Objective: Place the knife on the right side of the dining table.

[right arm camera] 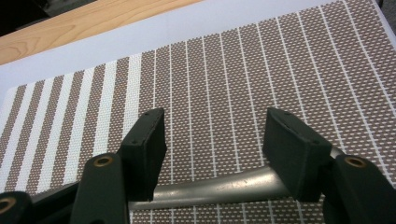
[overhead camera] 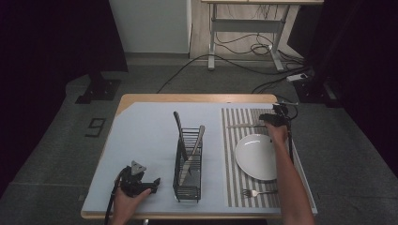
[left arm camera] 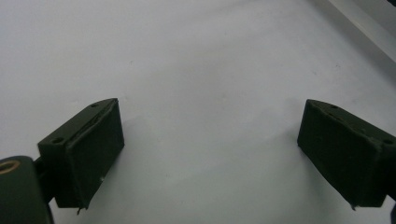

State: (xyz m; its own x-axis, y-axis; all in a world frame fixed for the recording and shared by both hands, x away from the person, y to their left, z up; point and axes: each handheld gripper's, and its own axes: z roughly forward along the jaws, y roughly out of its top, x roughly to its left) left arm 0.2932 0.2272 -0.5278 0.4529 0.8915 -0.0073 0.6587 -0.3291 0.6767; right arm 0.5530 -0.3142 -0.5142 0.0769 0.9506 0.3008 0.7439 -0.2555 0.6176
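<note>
two grippers work at opposite ends of the table [overhead camera: 141,99], which wears a pale sheet over its wood. at the near left, the left gripper [overhead camera: 152,183] rests low on the sheet in the person's left hand [overhead camera: 126,199]; in the left gripper view its jaws stand wide apart over bare white sheet, with nothing between them.

right of it, about mid-table, stands a black wire rack [overhead camera: 188,161] holding a dark-handled utensil [overhead camera: 179,125] that leans to the far left and a knife [overhead camera: 191,157] that leans to the right.

further right lies a brown striped mat [overhead camera: 232,164]. a white plate [overhead camera: 256,156] sits on it, and a fork [overhead camera: 256,192] lies on the mat's near edge, just near of the plate.

at the far right of the mat, beyond the plate, the right gripper [overhead camera: 263,121] is held by the right hand [overhead camera: 277,132]. a metal utensil [overhead camera: 241,125] lies flat on the mat there, running left from the gripper. in the right gripper view its handle [right arm camera: 219,186] crosses between the jaws, which are parted on either side of it; the pads do not look pressed against it.
</note>
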